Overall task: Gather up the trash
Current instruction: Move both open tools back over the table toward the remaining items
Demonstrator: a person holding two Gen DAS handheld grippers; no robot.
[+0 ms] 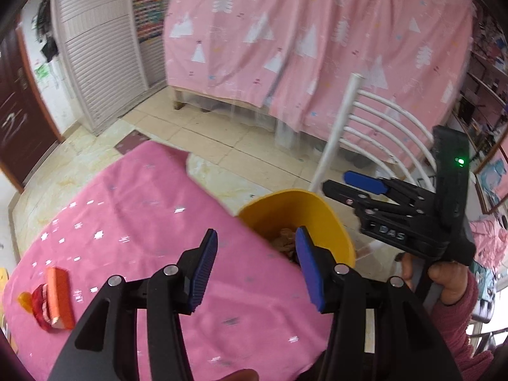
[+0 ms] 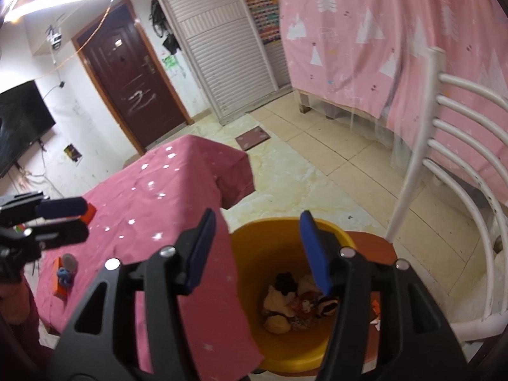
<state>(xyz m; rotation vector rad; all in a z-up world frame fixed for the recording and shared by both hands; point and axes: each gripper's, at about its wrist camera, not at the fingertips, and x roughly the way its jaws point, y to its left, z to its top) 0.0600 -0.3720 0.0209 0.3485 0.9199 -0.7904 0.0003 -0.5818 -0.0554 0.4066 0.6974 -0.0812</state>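
Over the yellow bin (image 2: pixel 285 285), you are holding the right gripper (image 2: pixel 257 250) with its jaws spread wide and nothing between the blue pads (image 2: pixel 312 250), so it is hanging released above the crumpled scraps (image 2: pixel 298 308) already lying at the bin's bottom. Your left gripper (image 1: pixel 254 266) is likewise standing open and empty, hovering above the near edge of the pink starred tablecloth (image 1: pixel 133 222) with its right finger overlapping the bin's rim in that view. Farther out on the cloth, well apart from both grippers, the remaining trash is waiting: a red-and-white crumpled wrapper (image 1: pixel 41 304) lying against an orange carton (image 1: pixel 60 298), with a small yellow scrap (image 1: pixel 24 300) just beside them. The right view is also showing a small orange box (image 2: pixel 60 282) with a round silvery lid and something blue on it, too small to identify. That wrapper is looking light, thin and soft, likely to crush rather than resist, so you are probably best pinching it across a bunched fold. The carton appears stiffer but light; taking it across its narrow sides seems safest, since its smooth faces may be slippery. Beyond the bin, a white chair (image 2: pixel 444 165) is standing on the tiled floor (image 2: pixel 333 158).
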